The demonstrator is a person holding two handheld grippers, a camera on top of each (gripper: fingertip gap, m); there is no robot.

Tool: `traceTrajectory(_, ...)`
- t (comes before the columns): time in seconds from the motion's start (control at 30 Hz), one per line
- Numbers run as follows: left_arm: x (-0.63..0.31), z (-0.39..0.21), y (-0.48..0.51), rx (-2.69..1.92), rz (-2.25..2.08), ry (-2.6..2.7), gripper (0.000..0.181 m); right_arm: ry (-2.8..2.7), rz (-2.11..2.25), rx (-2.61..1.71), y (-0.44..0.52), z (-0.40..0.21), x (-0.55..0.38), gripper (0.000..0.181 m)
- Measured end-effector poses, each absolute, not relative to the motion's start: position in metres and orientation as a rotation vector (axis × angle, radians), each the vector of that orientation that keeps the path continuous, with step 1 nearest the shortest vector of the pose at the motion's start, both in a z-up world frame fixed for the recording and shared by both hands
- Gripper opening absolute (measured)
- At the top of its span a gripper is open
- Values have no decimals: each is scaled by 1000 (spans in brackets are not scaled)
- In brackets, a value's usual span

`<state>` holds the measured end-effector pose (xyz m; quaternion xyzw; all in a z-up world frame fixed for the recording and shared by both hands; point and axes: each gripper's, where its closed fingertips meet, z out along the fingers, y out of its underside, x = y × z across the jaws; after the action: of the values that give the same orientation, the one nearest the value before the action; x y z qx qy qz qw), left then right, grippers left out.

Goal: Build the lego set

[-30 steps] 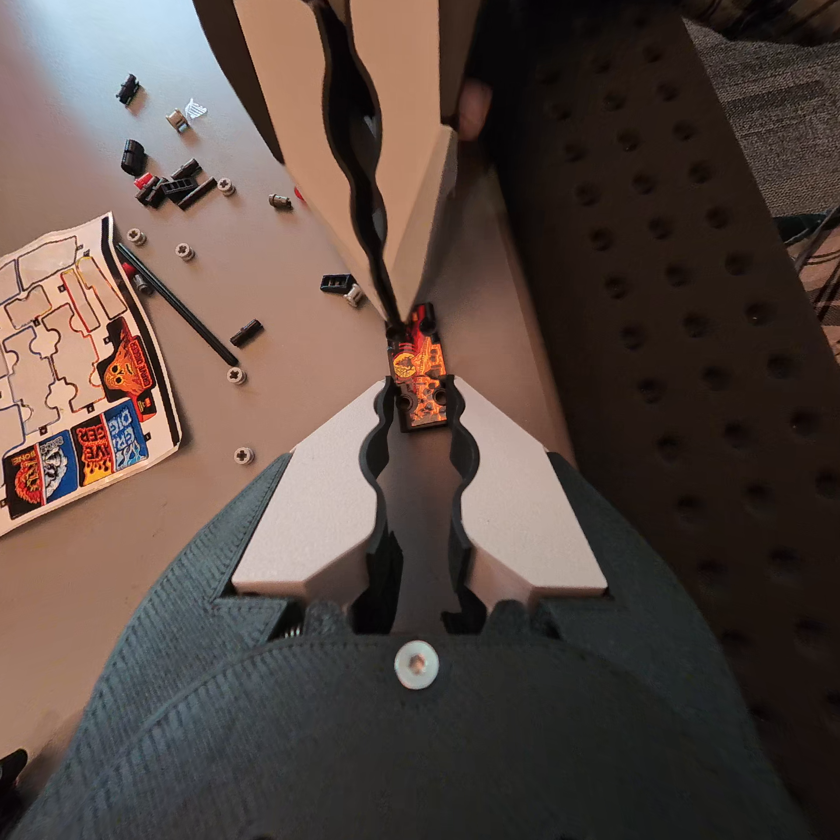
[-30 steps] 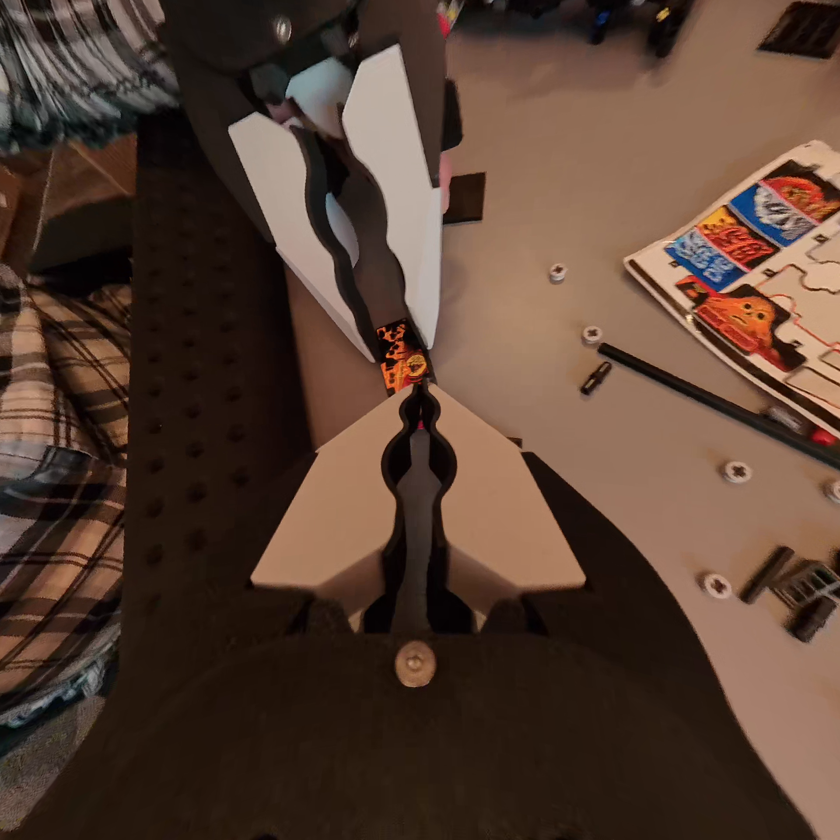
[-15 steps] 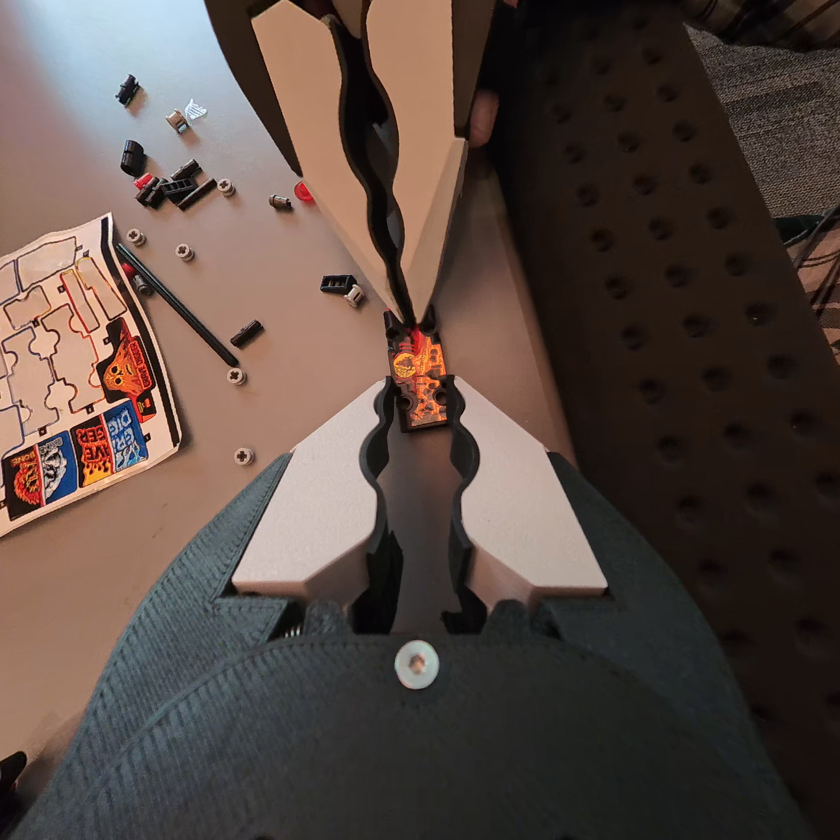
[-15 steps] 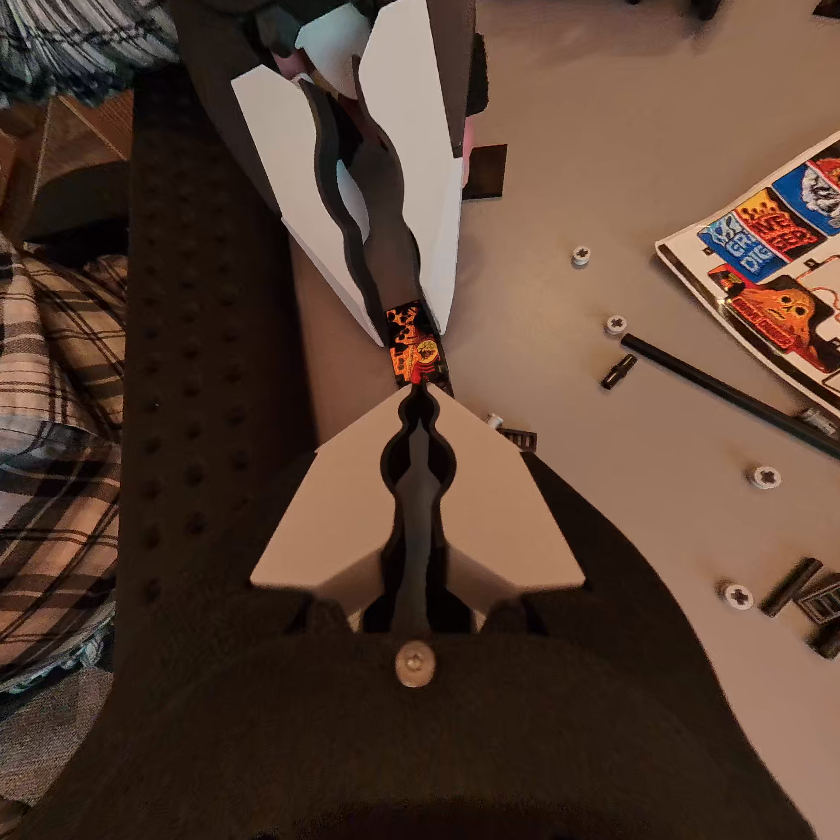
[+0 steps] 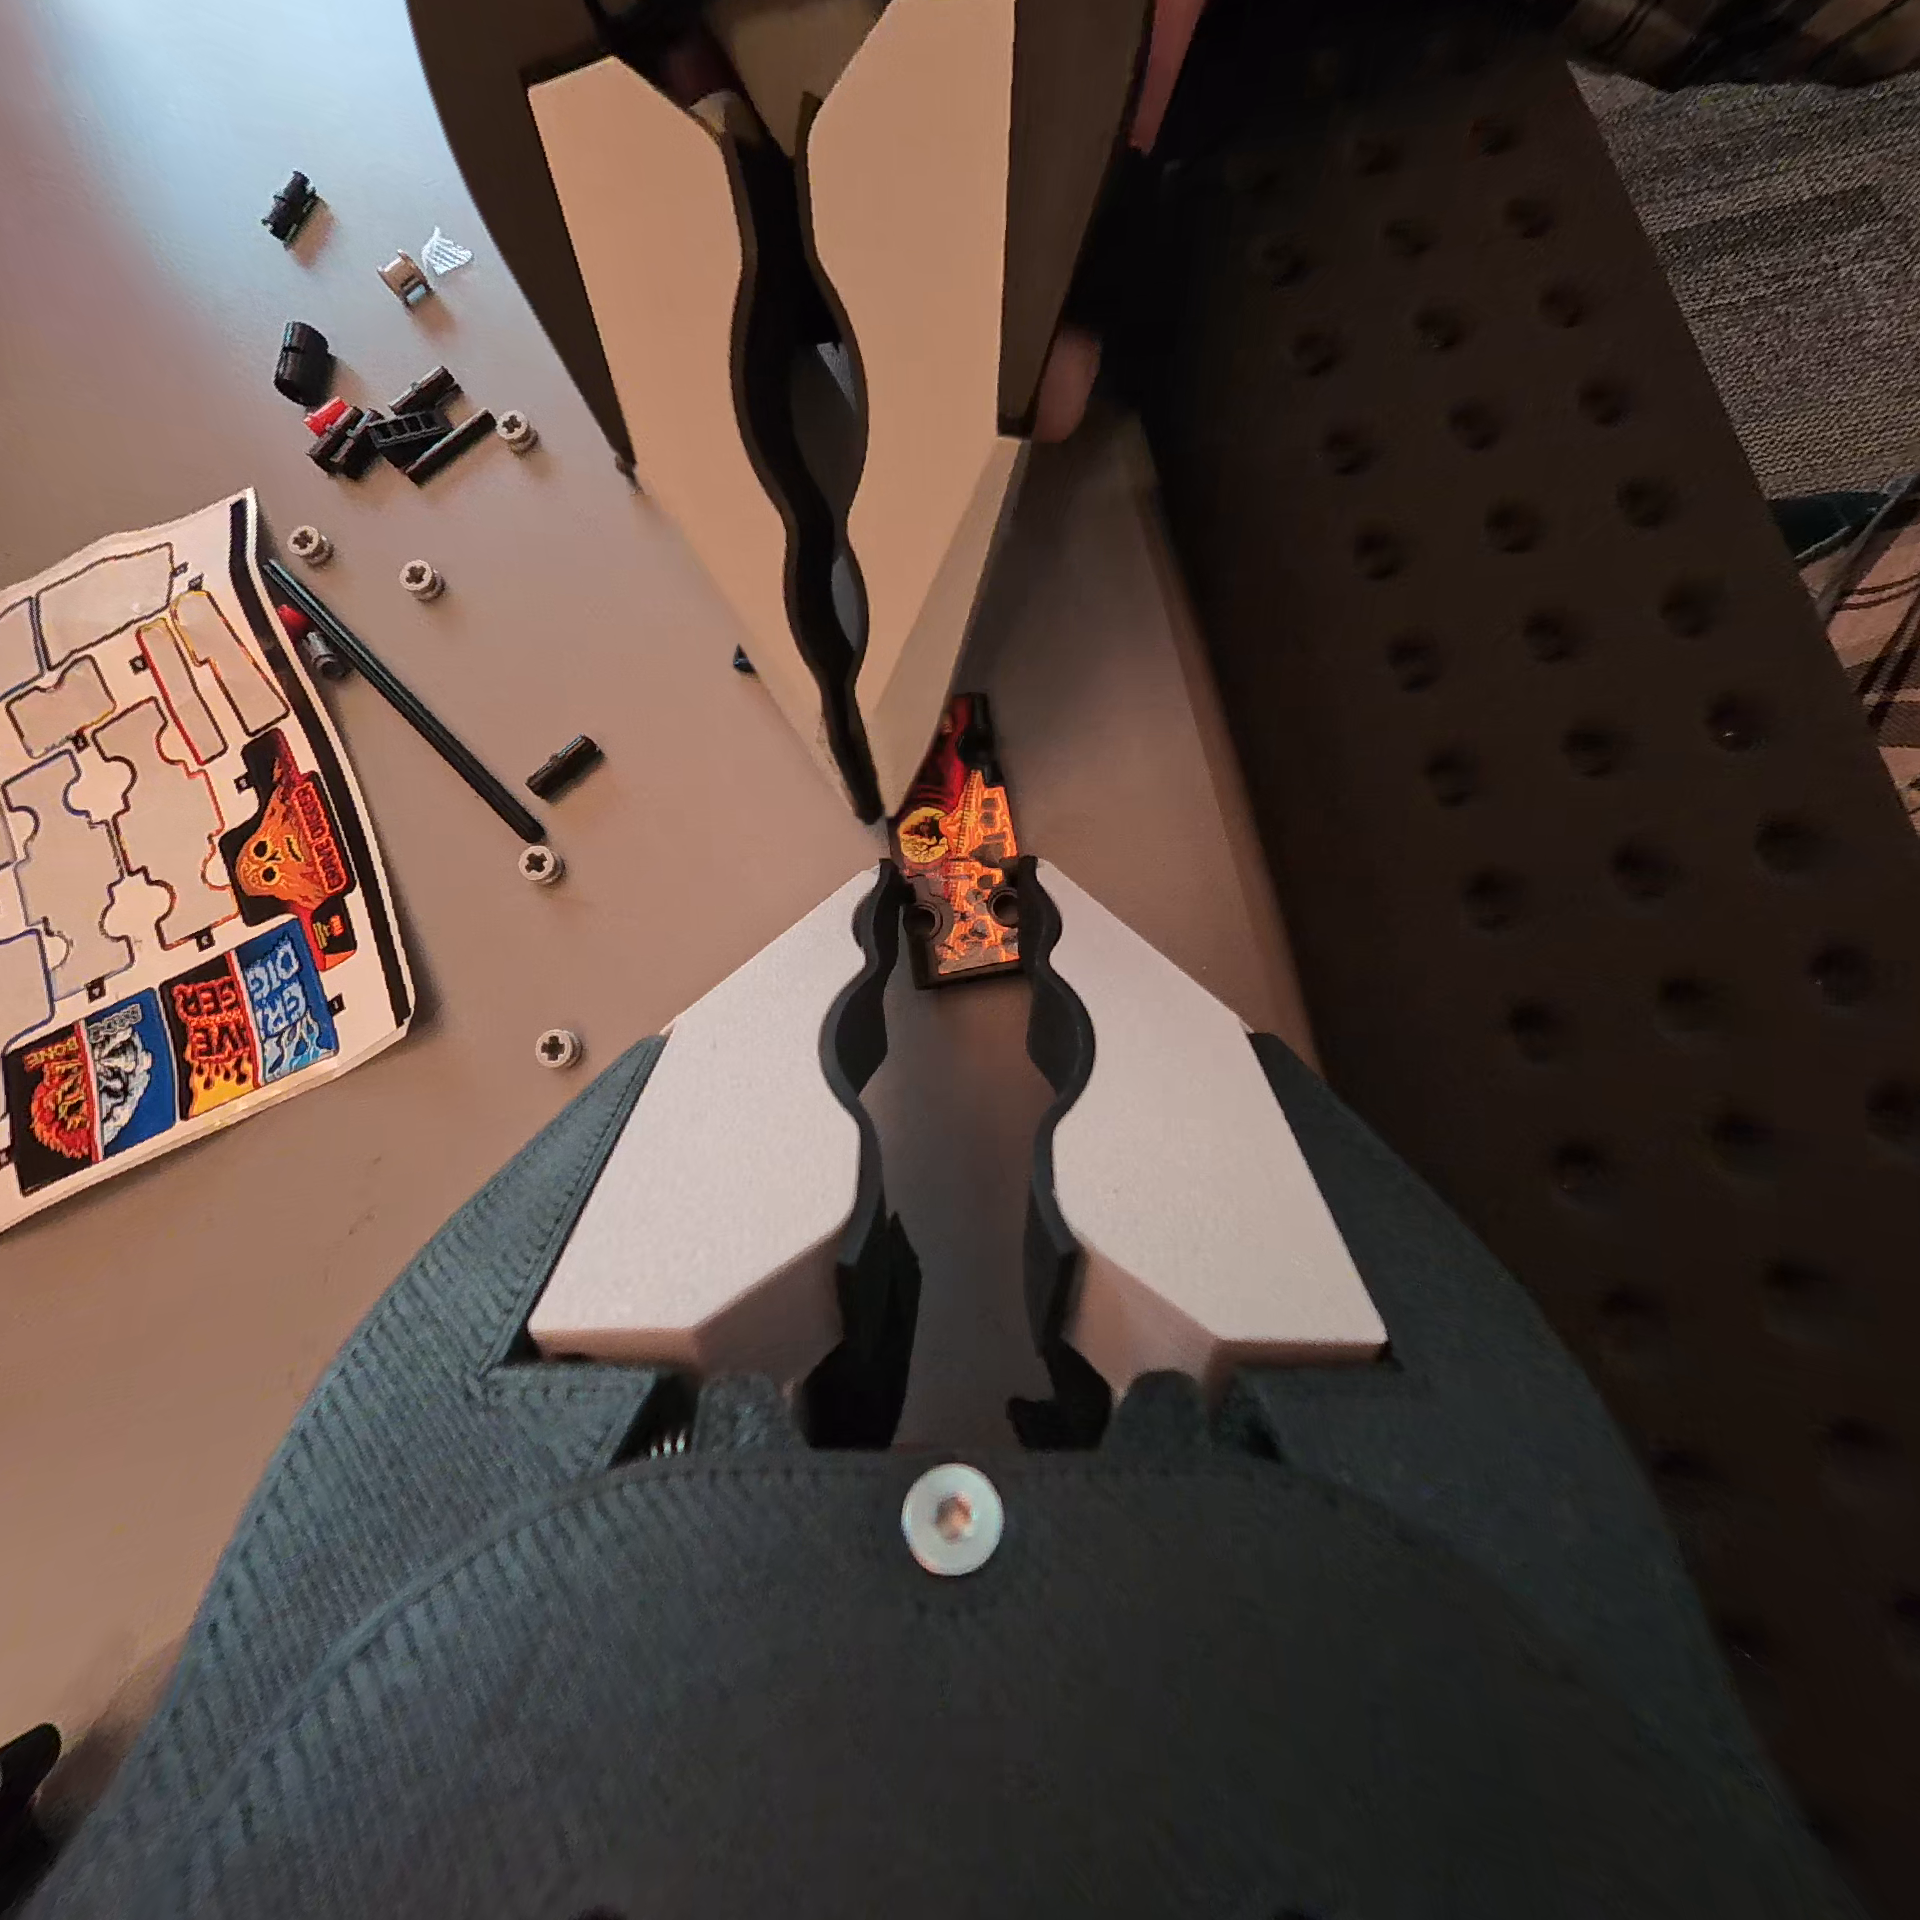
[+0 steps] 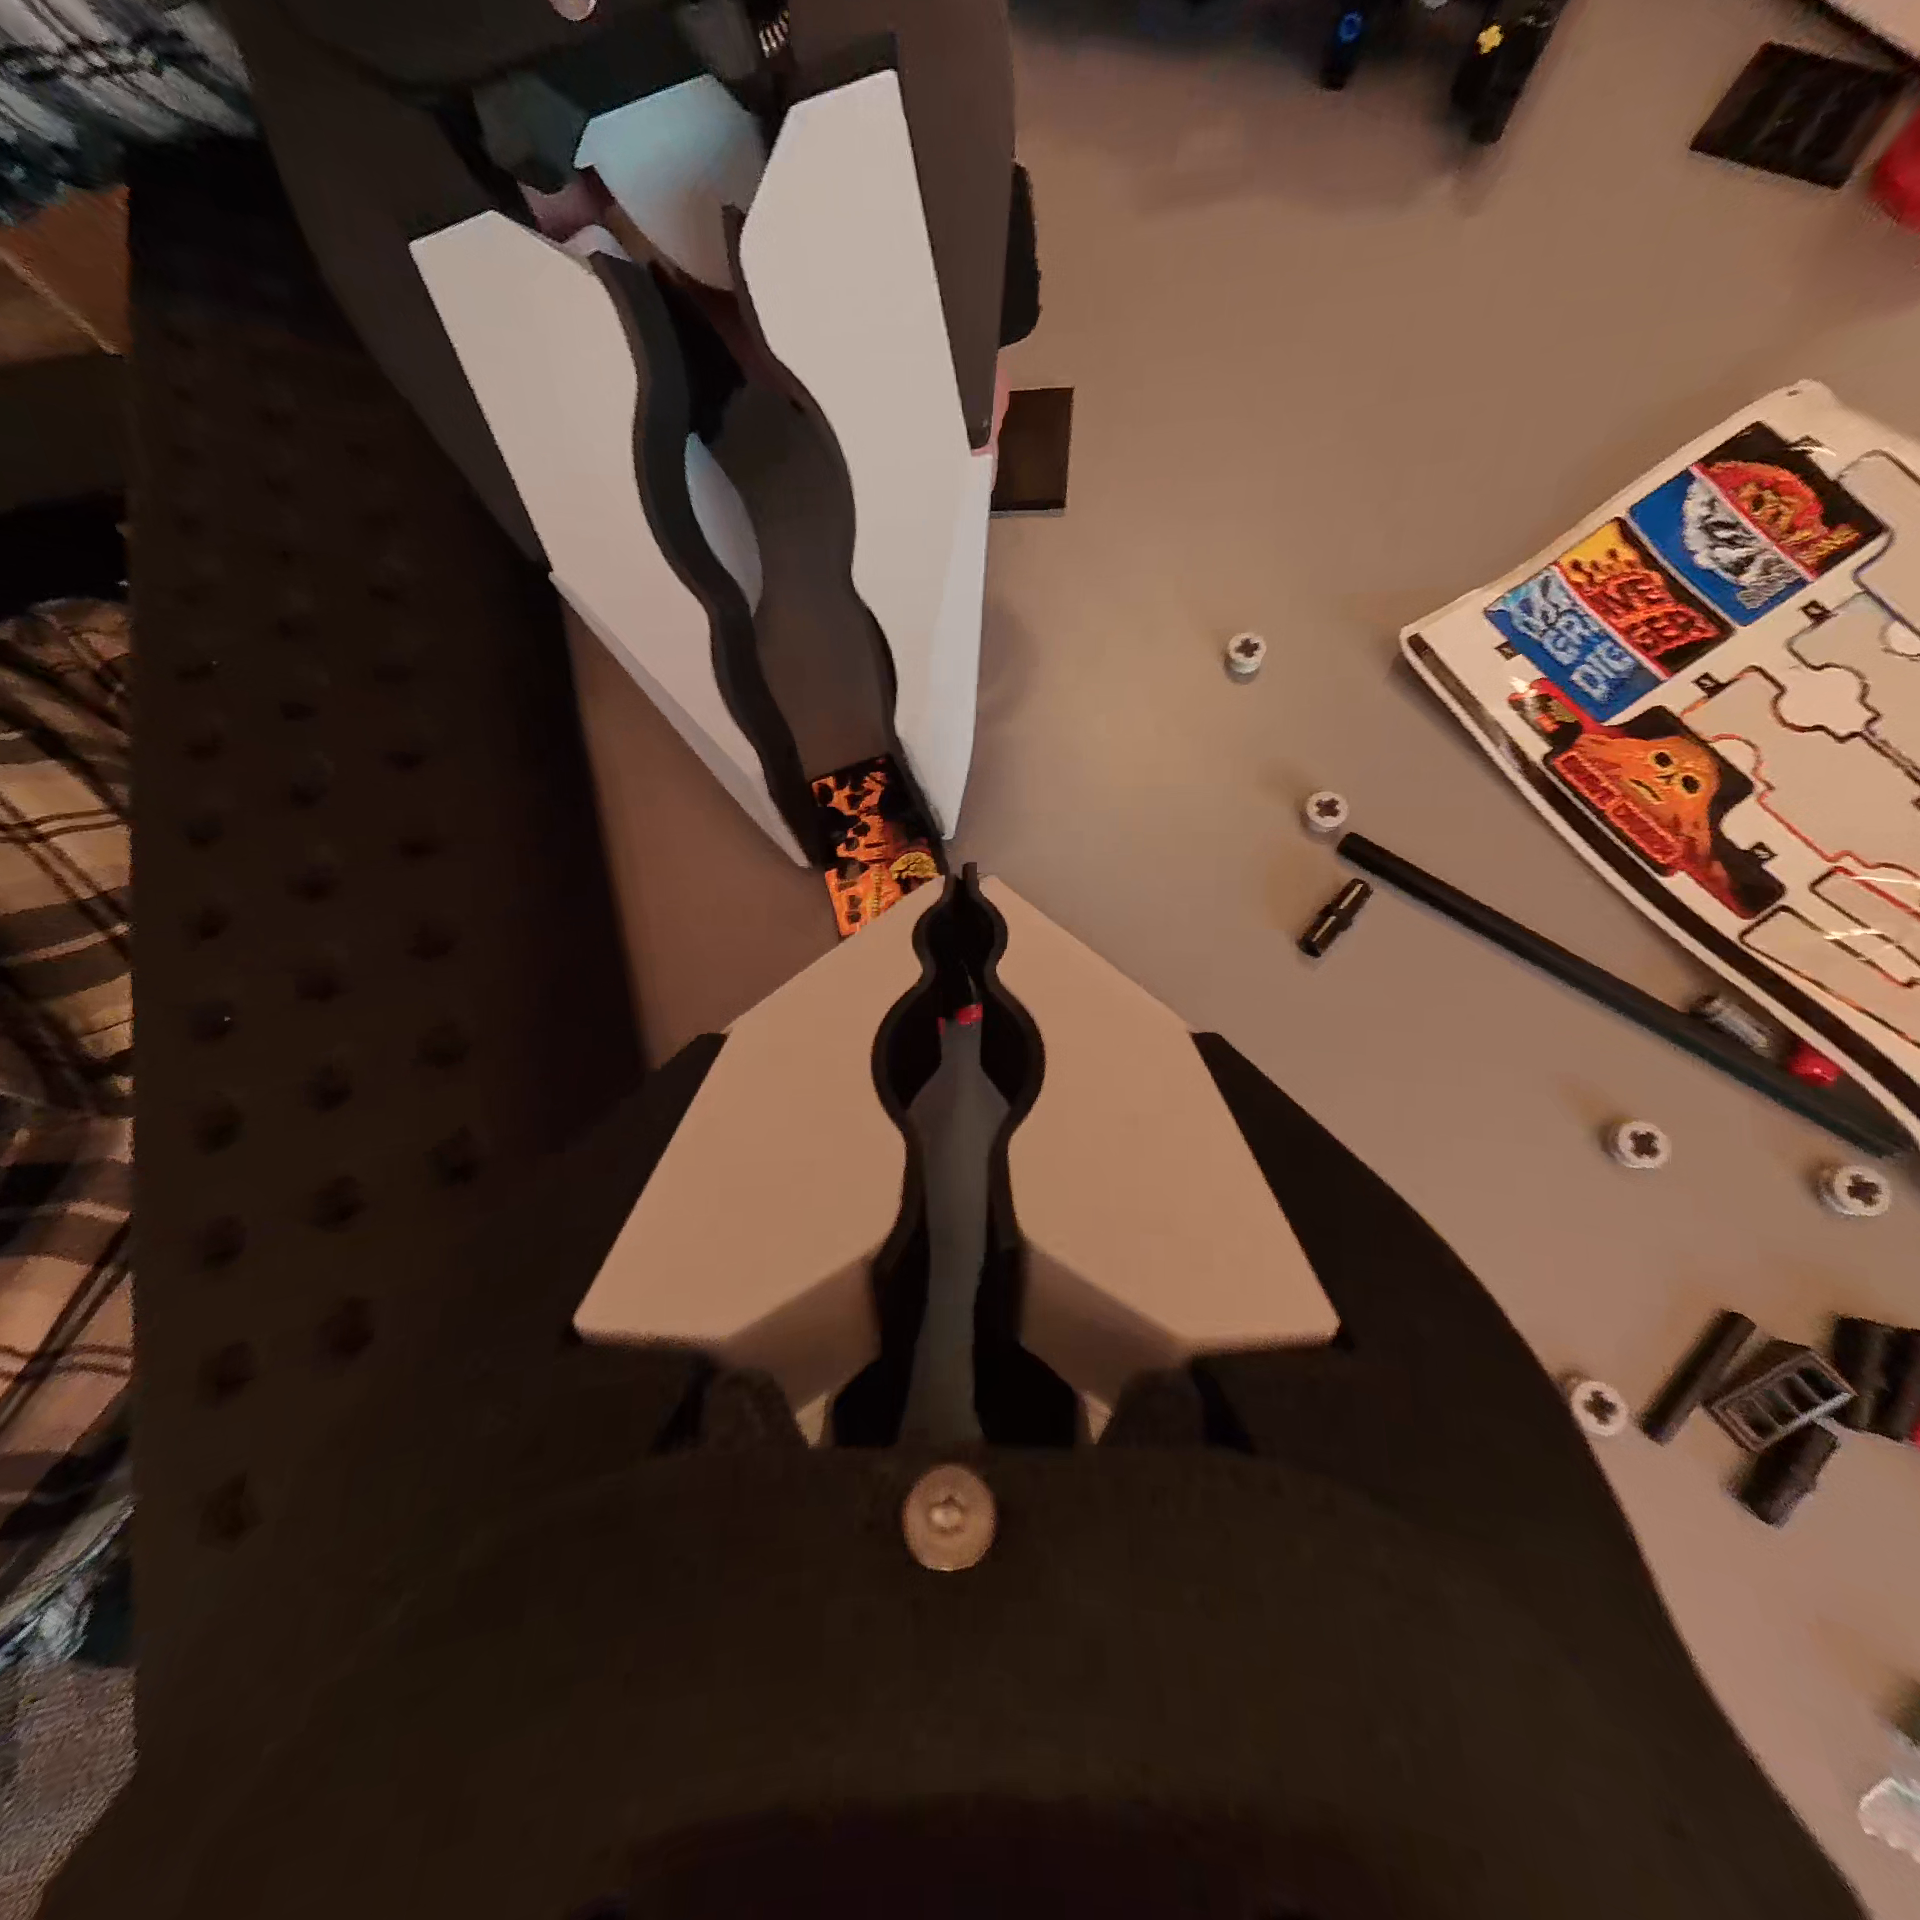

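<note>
**Flame-printed piece held at table's edge**

The black, orange-flame-stickered lego panel (image 5: 961, 894) is clamped by the left gripper (image 5: 956, 904) above the grey table (image 5: 623, 1039). The right gripper (image 6: 961, 894) is pinched tight on something small, mostly hidden. A dark perforated board (image 5: 1558, 831) crowds the right edge.

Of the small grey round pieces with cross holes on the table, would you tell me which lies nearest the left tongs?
The grey round piece just below the sticker sheet's corner, beside the left tongs; the others lie farther up the table.
</note>
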<state>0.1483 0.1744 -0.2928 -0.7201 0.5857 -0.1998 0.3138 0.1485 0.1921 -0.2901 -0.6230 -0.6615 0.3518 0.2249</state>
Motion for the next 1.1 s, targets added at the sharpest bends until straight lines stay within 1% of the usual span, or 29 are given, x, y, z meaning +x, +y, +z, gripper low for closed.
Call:
traceTrajectory(0.07, 148, -293, 175, -1902, -533, 1540, 22, -1824, 945, -1707, 194, -290, 148, 0)
traceTrajectory(0.13, 148, -293, 175, -1903, -535, 1538, 22, -1831, 1020, -1661, 184, -283, 145, 0)
traceTrajectory(0.3, 148, -293, 175, -1909, -527, 1537, 22, -1806, 960, -1695, 194, -287, 145, 0)
traceTrajectory(0.4, 141, -292, 179, -1930, -504, 1519, 35, -1664, 1076, -1673, 203, -265, 147, 0)
traceTrajectory(0.5, 137, -290, 177, -1918, -512, 1530, 39, -1616, 1047, -1713, 216, -268, 154, 0)
traceTrajectory(0.57, 138, -290, 175, -1904, -513, 1545, 38, -1621, 1044, -1717, 217, -269, 155, 0)
traceTrajectory(0.67, 148, -285, 168, -1829, -522, 1583, 31, -1654, 1026, -1730, 215, -275, 156, 0)
traceTrajectory(0.8, 150, -294, 167, -1797, -403, 1647, 23, -1680, 1011, -1704, 212, -276, 155, 0)
traceTrajectory(0.87, 151, -293, 167, -1820, -418, 1633, 24, -1683, 1029, -1705, 210, -276, 155, 0)
traceTrajectory(1.03, 140, -294, 176, -1855, -386, 1597, 37, -1694, 1059, -1682, 206, -273, 156, 0)
traceTrajectory(1.1, 141, -293, 177, -1855, -389, 1587, 38, -1693, 1060, -1687, 207, -274, 156, 0)
